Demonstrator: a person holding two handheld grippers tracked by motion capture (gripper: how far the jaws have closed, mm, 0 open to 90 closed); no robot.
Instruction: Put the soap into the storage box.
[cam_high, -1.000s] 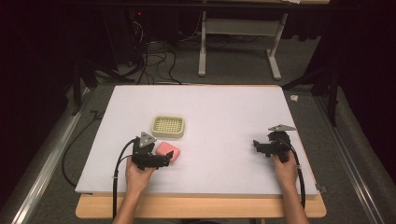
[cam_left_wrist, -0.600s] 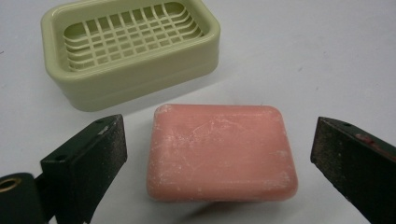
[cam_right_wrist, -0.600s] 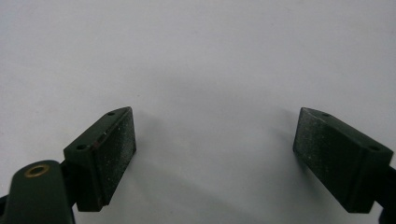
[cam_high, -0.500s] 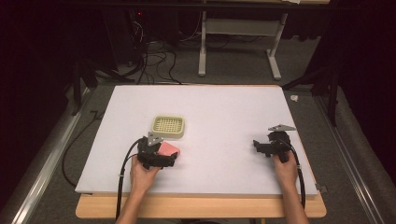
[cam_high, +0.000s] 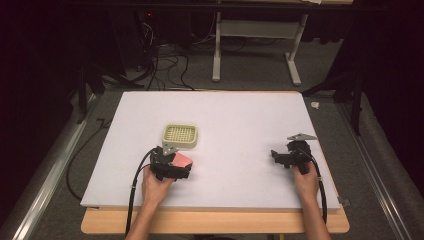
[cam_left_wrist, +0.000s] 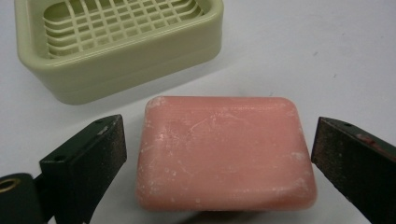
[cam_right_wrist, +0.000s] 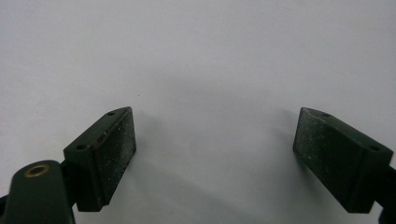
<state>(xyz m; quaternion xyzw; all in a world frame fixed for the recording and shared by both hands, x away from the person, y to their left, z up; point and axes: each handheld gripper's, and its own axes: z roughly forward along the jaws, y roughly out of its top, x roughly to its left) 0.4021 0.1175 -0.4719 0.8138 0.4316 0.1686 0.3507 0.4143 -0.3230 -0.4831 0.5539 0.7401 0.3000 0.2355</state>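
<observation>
A pink bar of soap (cam_left_wrist: 224, 151) lies flat on the white table, between the two jaws of my left gripper (cam_left_wrist: 219, 163), which stands open with a small gap on each side of the bar. In the high view the soap (cam_high: 181, 160) shows just past the left gripper (cam_high: 176, 166) at the table's front left. A pale green soap dish (cam_high: 180, 136) with a grid insert sits just beyond it, also seen as the dish (cam_left_wrist: 121, 42) in the left gripper view. My right gripper (cam_high: 278, 156) rests open at the front right, its jaws (cam_right_wrist: 215, 158) over bare table.
The white board (cam_high: 240, 120) covers most of the wooden table, whose front edge (cam_high: 215, 222) shows below. Cables trail from both grippers off the front. Dark floor, metal rails and a desk frame (cam_high: 255, 45) lie beyond the far edge.
My left gripper has moved slightly right and forward, so its jaws now straddle the soap. The right gripper has stayed in place.
</observation>
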